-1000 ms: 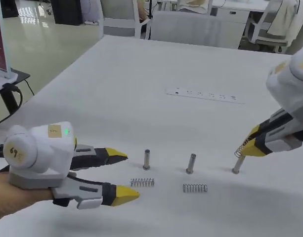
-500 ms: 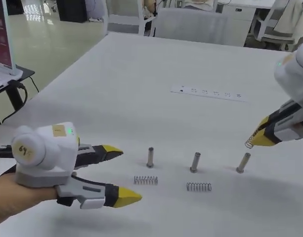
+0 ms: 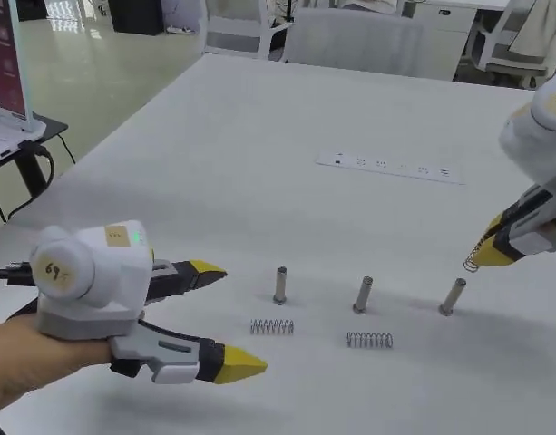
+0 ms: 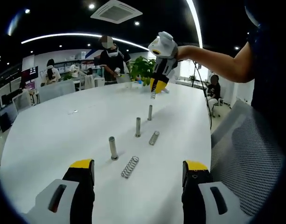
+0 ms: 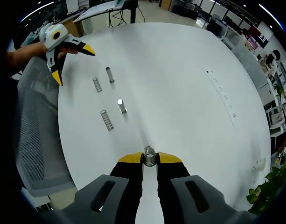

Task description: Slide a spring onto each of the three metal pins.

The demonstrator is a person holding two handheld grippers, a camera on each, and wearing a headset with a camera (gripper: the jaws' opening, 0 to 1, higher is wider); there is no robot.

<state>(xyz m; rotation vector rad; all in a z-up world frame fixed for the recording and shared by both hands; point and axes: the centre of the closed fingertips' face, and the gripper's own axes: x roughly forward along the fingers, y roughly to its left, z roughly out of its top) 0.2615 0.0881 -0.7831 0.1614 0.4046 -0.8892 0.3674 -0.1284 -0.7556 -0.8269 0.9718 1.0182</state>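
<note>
The right gripper [image 3: 486, 256], jaws pinching a spring [image 3: 471, 264], now hangs higher, clear of the rightmost pin [image 3: 453, 296], which stands bare; the left gripper [image 3: 244, 317] has its jaws wide.

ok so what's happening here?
A person works two handheld grippers at a white table. The right gripper holds a spring just above the rightmost pin, not yet on it. The left gripper hangs open near the left pin. That pin and the middle pin are bare too; two springs lie on the table before them.
</note>
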